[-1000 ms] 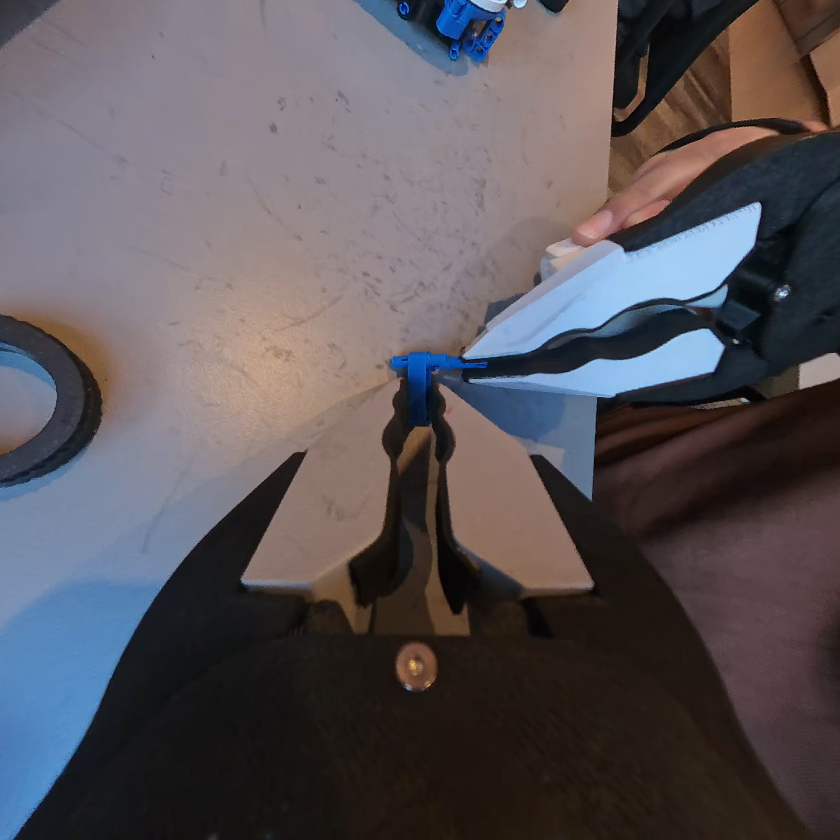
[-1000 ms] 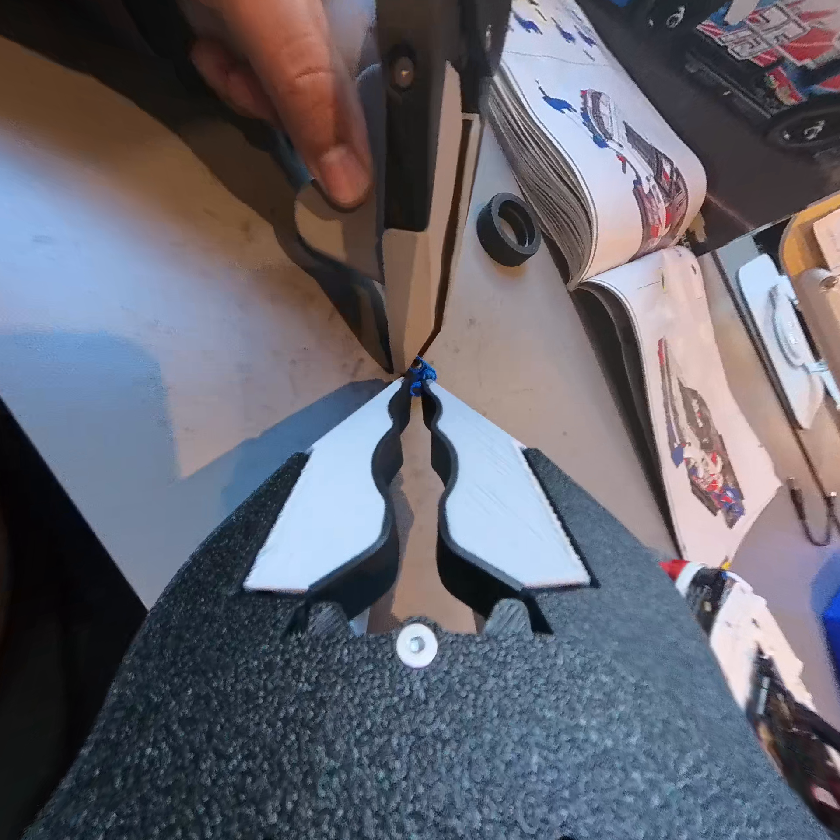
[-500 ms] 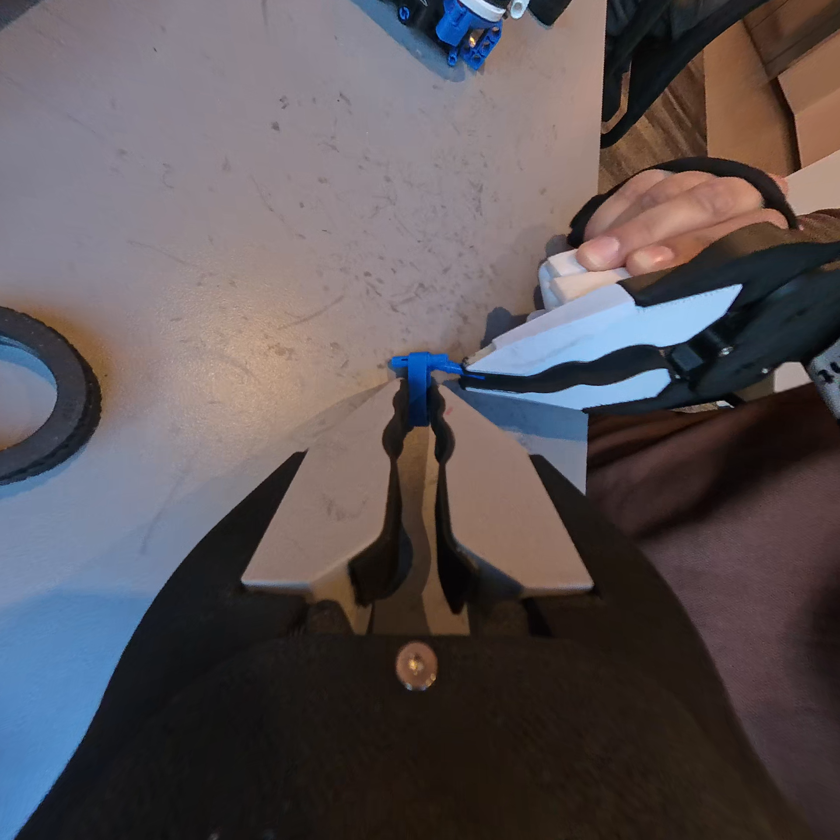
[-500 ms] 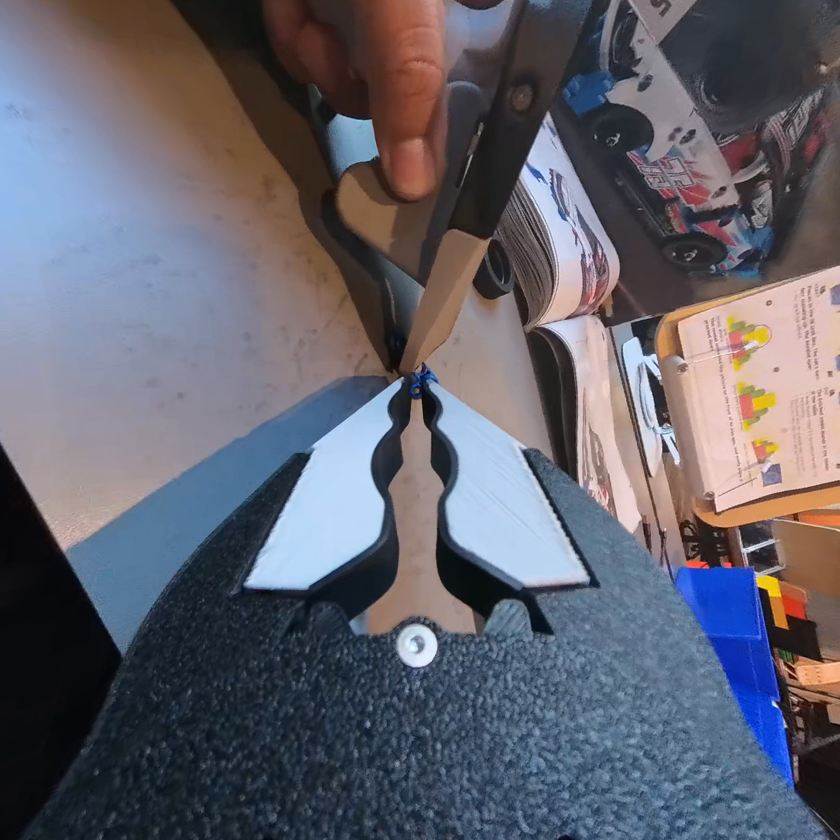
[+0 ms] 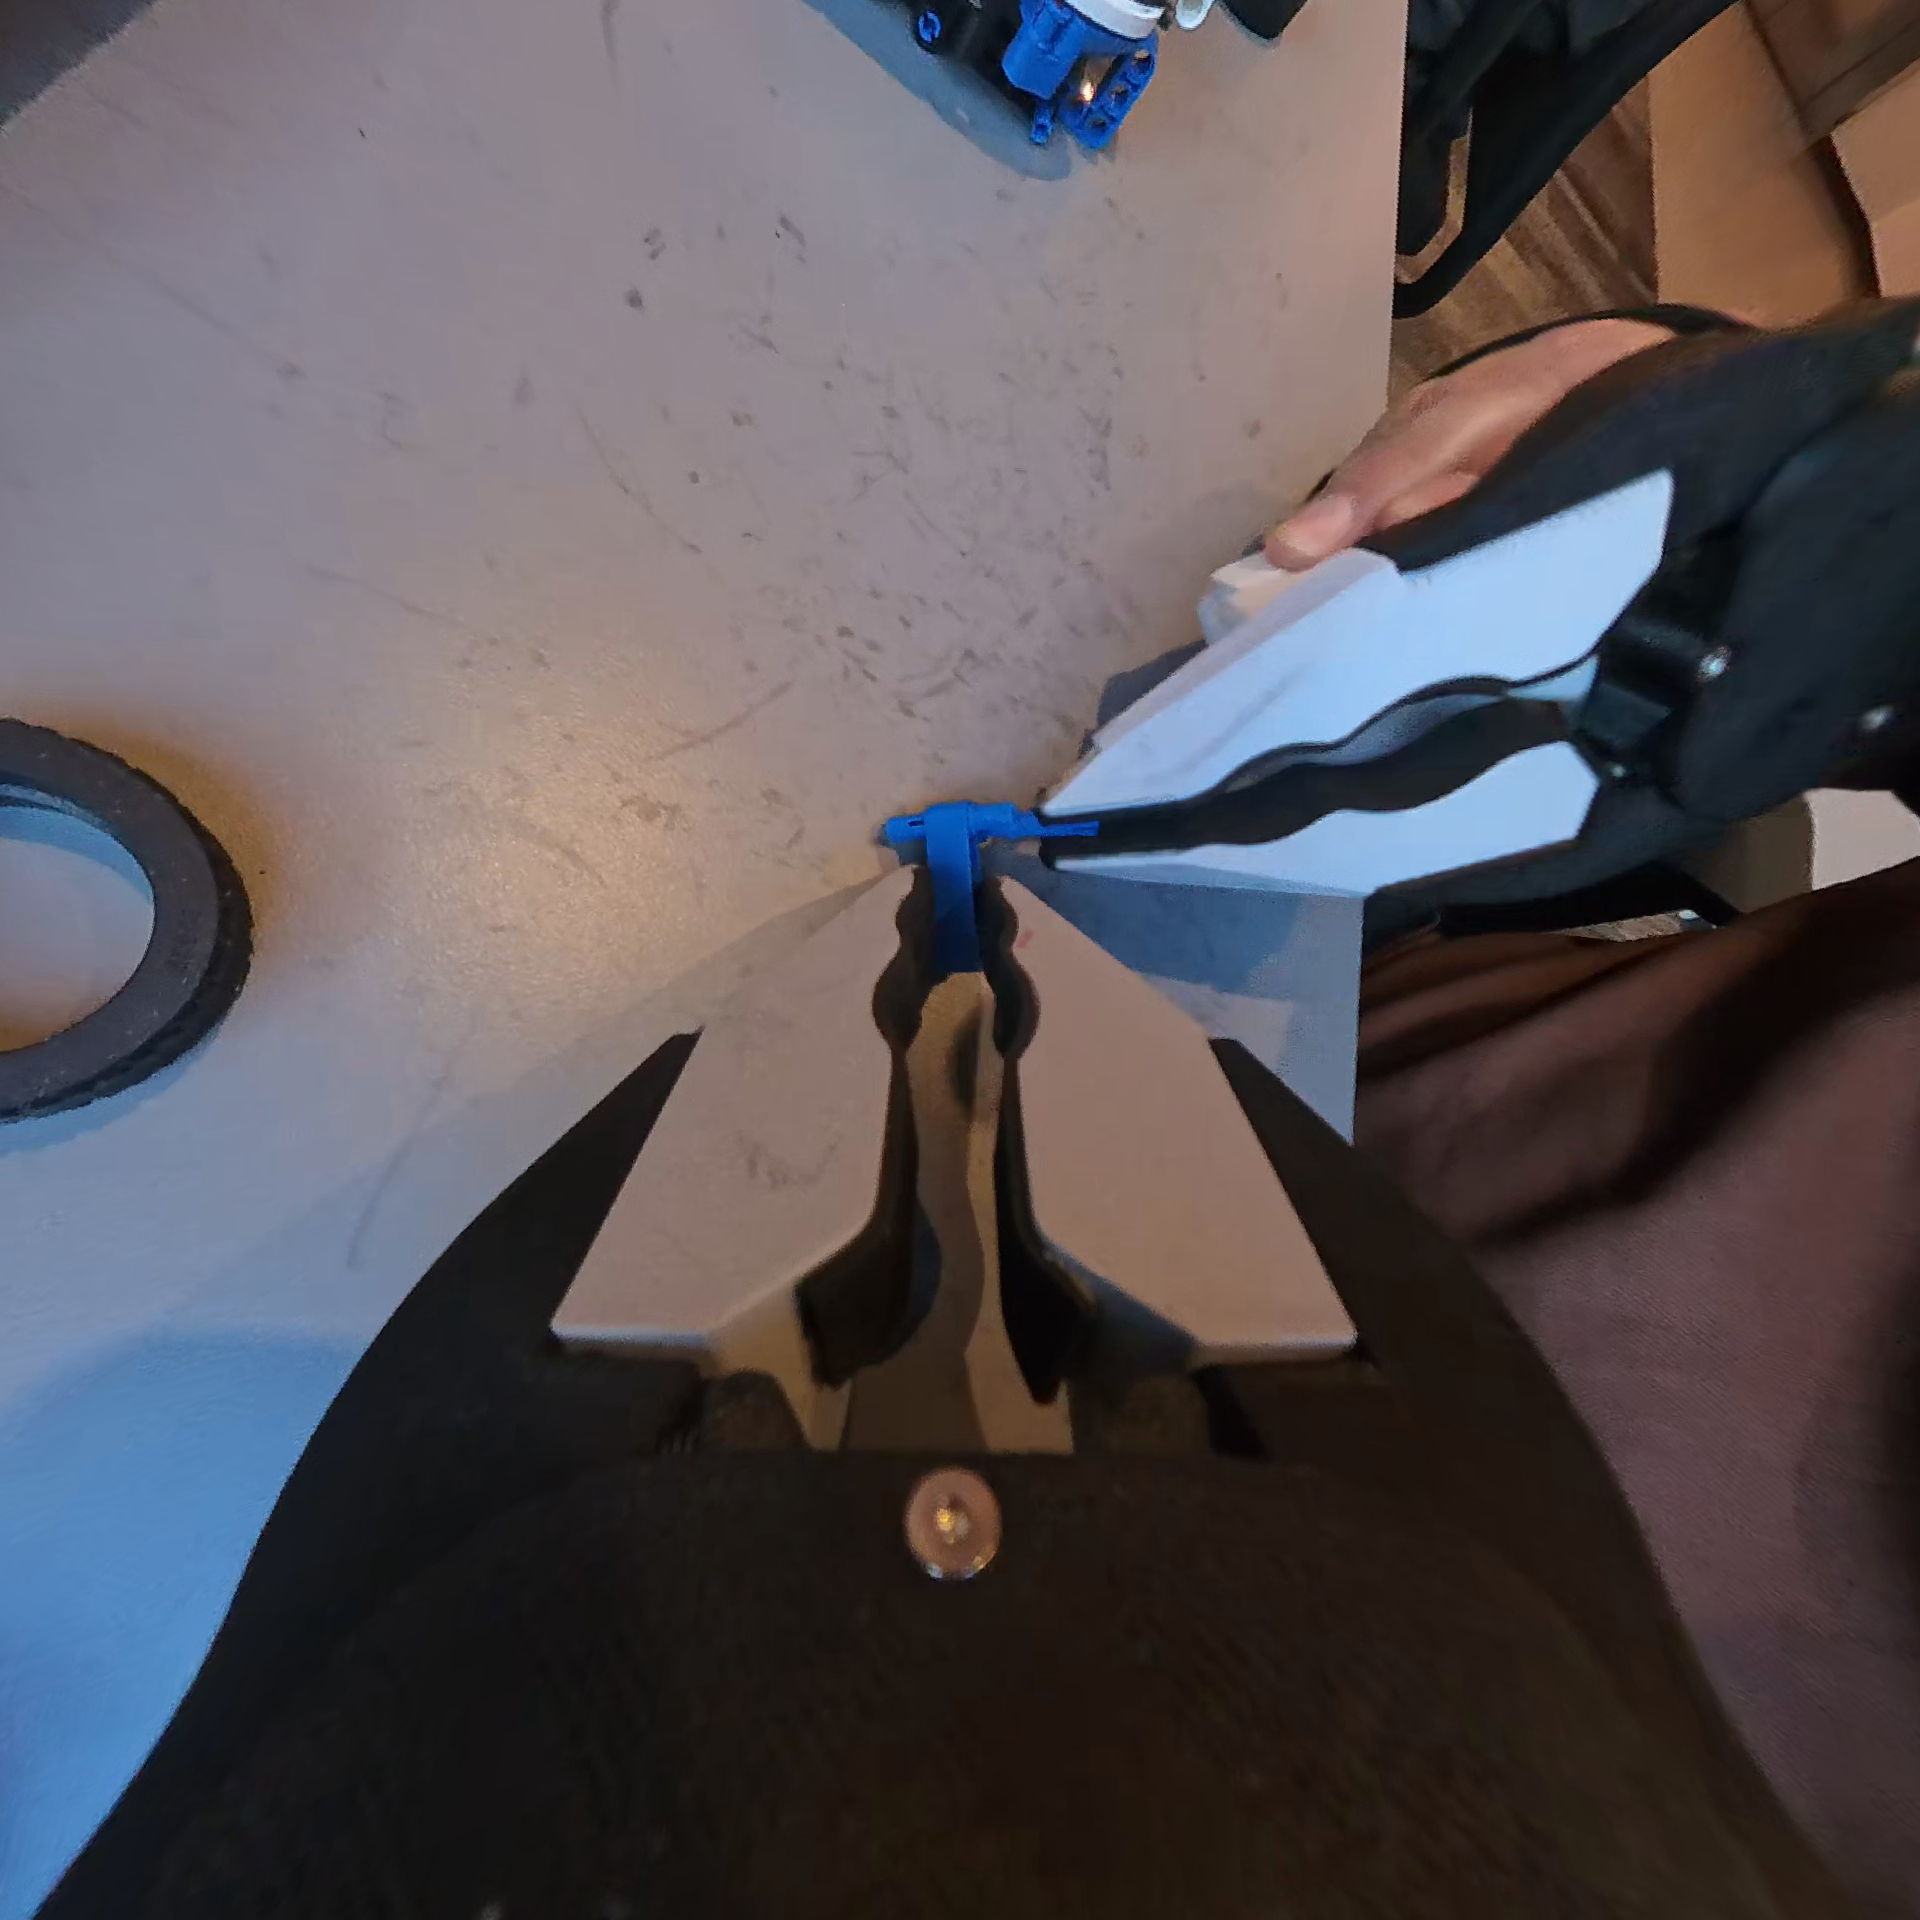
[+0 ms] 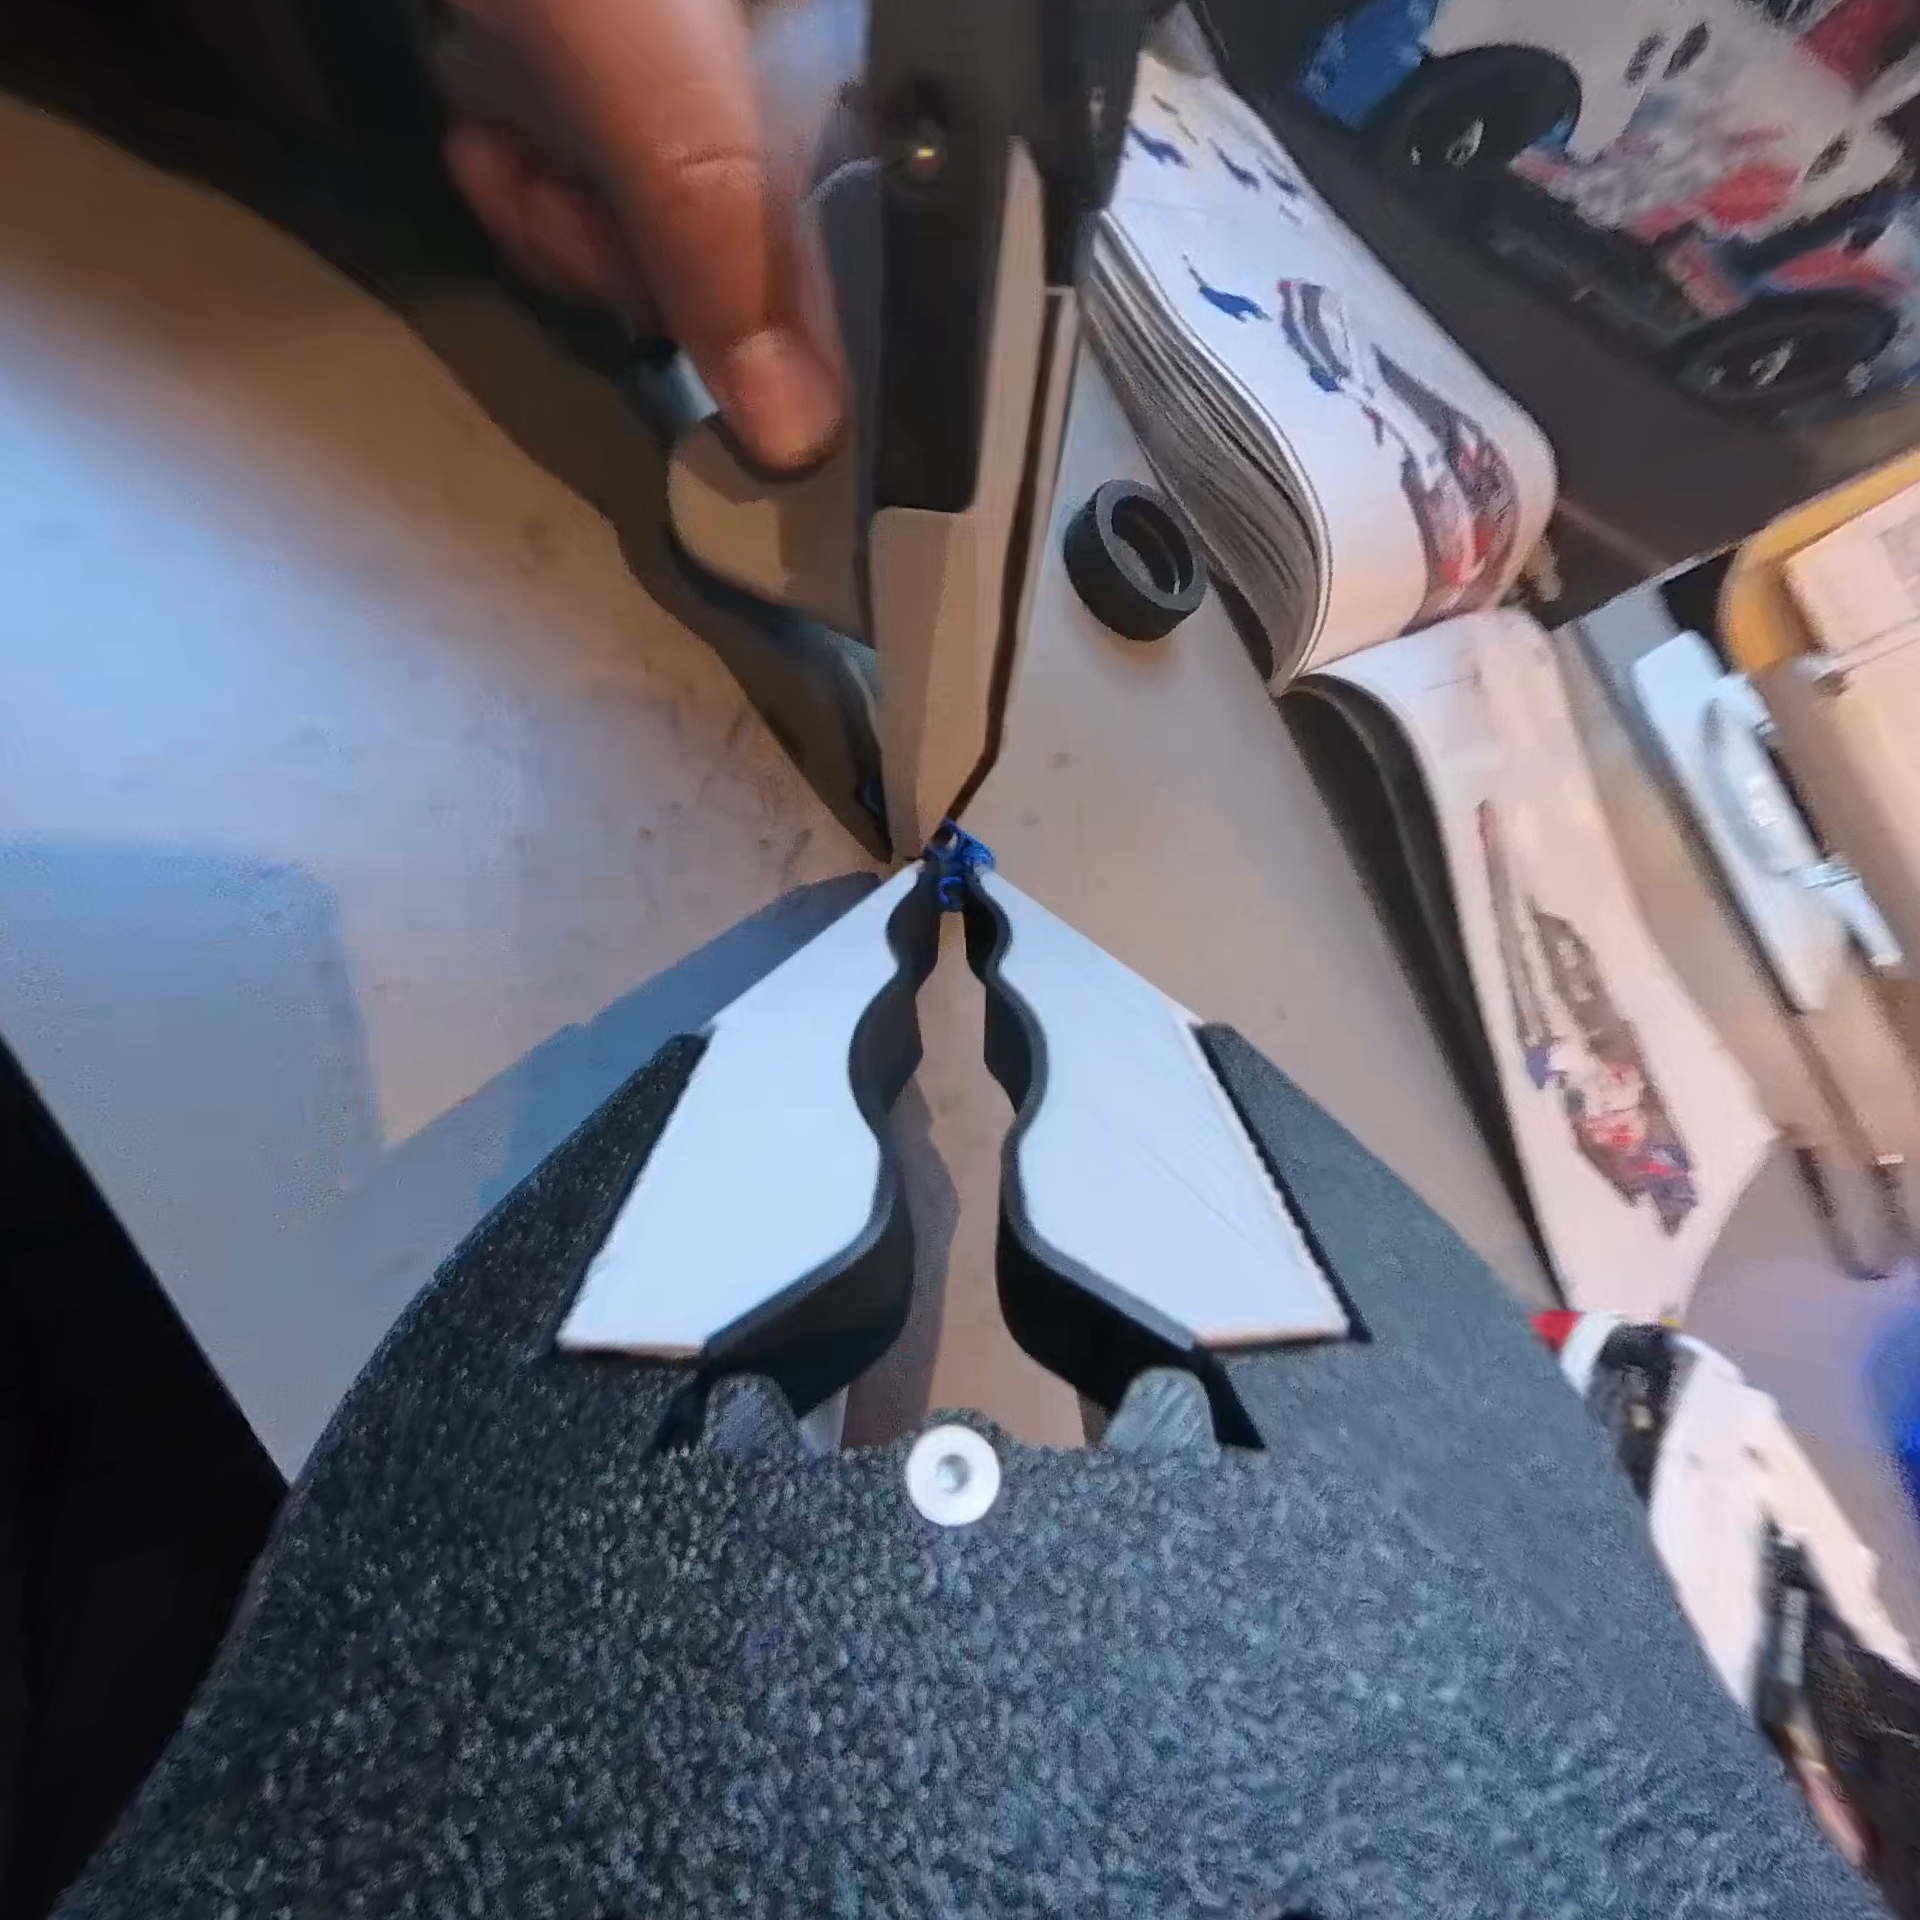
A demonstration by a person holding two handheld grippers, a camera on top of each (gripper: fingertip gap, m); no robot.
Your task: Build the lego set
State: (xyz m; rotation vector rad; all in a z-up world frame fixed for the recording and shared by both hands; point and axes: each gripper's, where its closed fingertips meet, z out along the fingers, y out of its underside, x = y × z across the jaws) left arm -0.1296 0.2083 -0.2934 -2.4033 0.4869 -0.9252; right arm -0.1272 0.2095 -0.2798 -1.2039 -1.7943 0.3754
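My left gripper [image 5: 951, 883] is shut on a small blue lego piece [image 5: 951, 894] and holds it upright just above the table [image 5: 520, 520]. A thin blue pin [image 5: 1023, 826] runs sideways through the top of that piece. My right gripper [image 5: 1044, 836] comes in from the right and is shut on the pin's right end. In the right wrist view my right gripper [image 6: 951, 883] pinches the blue pin [image 6: 961, 857] tip to tip with the left gripper [image 6: 940, 821], which hangs down from above. A person's hand holds each gripper.
A black rubber tyre [image 5: 114, 914] lies at the left, also in the right wrist view [image 6: 1138, 571]. A partly built blue and black lego assembly [image 5: 1049, 52] sits at the far table edge. An open instruction booklet [image 6: 1351, 447] lies right. The table edge [image 5: 1371, 727] runs close on the right.
The right gripper has swung and tilted about the joined blue parts, then come back near its first pose. The left gripper and its blue piece have stayed in place.
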